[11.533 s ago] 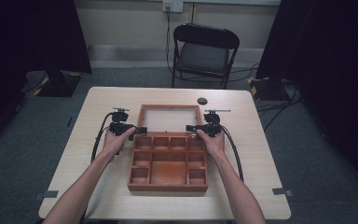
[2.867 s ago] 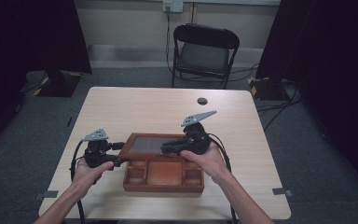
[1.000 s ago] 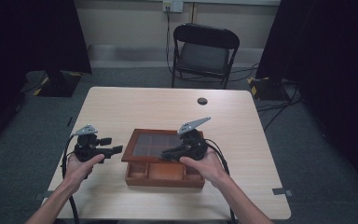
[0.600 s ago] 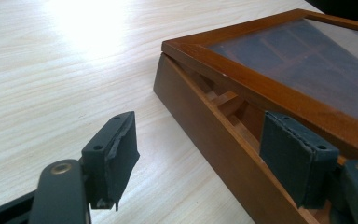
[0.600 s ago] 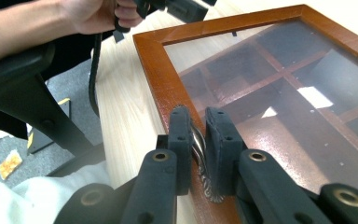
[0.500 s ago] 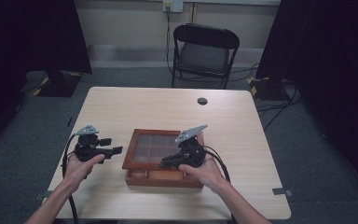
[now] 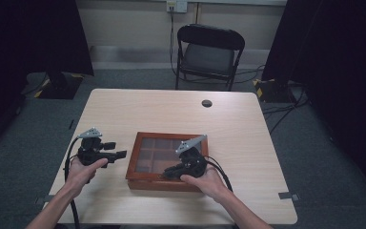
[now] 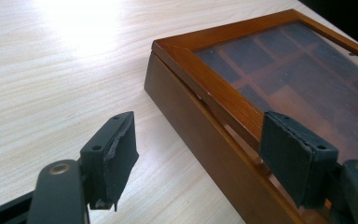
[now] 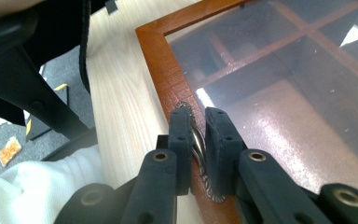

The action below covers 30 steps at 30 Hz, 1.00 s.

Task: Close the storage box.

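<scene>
Your right gripper [image 9: 198, 135] jaws pinch the metal clasp [image 9: 199, 145] on the glass lid's front rim, presumably to seat it on the wooden box [image 7: 167, 162] mid-counter [image 7: 248, 143], while your left gripper [image 8: 200, 154] jaws wait half-open, empty, beside the box's corner.

A brown wooden box [image 7: 164, 162] lies flat at the table's 6 o'clock side. Its glass-paned lid [image 7: 158, 151] is down, showing the dividers beneath. A metal clasp [image 9: 200, 154] sits on the lid's front rim.

Overhead view, two close box [image 7: 167, 162] views
</scene>
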Each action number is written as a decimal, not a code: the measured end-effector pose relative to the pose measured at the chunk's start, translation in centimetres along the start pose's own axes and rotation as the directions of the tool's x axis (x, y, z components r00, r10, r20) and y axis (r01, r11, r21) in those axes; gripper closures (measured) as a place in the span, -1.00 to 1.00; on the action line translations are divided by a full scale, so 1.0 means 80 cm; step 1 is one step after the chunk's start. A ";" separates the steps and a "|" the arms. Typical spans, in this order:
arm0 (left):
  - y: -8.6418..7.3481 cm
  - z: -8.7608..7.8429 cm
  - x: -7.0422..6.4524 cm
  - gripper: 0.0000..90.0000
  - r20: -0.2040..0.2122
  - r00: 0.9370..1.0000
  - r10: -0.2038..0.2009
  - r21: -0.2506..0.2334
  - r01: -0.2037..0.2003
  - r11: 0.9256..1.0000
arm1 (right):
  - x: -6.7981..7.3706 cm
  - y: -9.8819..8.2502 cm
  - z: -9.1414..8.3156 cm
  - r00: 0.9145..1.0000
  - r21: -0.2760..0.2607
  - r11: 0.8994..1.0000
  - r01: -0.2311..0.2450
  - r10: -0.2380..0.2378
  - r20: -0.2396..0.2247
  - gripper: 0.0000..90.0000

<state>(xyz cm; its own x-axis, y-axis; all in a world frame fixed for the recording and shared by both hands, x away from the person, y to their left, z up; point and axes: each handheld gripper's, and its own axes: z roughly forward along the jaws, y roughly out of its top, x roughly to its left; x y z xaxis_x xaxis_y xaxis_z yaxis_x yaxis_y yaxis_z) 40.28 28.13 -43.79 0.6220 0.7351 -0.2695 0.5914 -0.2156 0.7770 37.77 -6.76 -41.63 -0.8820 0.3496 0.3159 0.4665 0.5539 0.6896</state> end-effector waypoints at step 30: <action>-0.001 0.004 0.000 -0.40 -0.016 1.000 0.006 0.032 -0.005 0.999 | -0.007 -0.003 0.005 0.996 -0.034 0.997 -0.076 0.077 0.041 0.26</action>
<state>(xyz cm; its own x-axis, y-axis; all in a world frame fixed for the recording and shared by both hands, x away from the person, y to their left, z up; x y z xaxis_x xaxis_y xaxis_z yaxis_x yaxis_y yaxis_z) 40.41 27.95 -44.02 0.6171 0.7442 -0.2555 0.6042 -0.2401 0.7598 38.14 -6.81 -42.23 -0.8400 0.4220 0.3410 0.5295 0.5002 0.6852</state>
